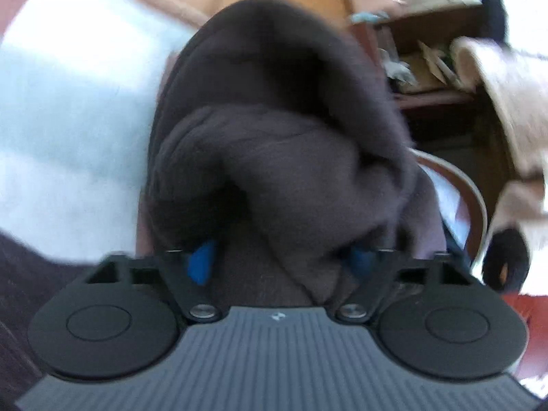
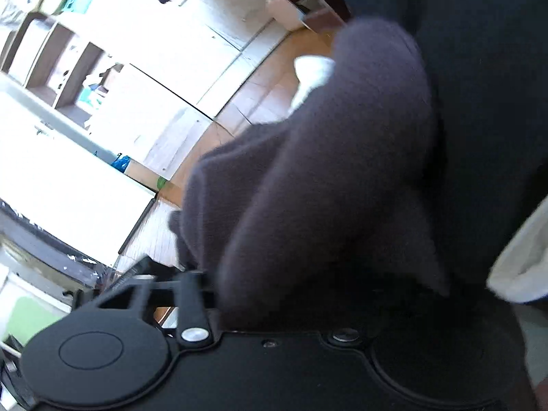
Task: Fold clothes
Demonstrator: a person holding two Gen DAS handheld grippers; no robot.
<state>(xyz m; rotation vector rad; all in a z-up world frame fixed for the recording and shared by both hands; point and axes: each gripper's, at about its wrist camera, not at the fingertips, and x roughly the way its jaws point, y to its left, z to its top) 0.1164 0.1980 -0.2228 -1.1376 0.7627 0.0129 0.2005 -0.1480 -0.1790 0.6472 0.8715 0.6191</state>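
Observation:
A dark grey-purple garment (image 1: 281,157) fills the middle of the left wrist view. It bunches between the blue-padded fingers (image 1: 202,263) of my left gripper (image 1: 281,263), which is shut on it and holds it up. The same garment (image 2: 325,171) drapes over my right gripper (image 2: 274,291) in the right wrist view and hides its fingertips. The cloth runs from between the fingers, so the right gripper looks shut on it too. Both views are blurred.
A pale blue-white surface (image 1: 68,120) lies to the left. A dark wooden shelf unit (image 1: 438,78) with clutter and a beige cloth (image 1: 507,102) stand at the right. White cabinets (image 2: 137,85) and a wooden floor (image 2: 267,92) show in the right wrist view.

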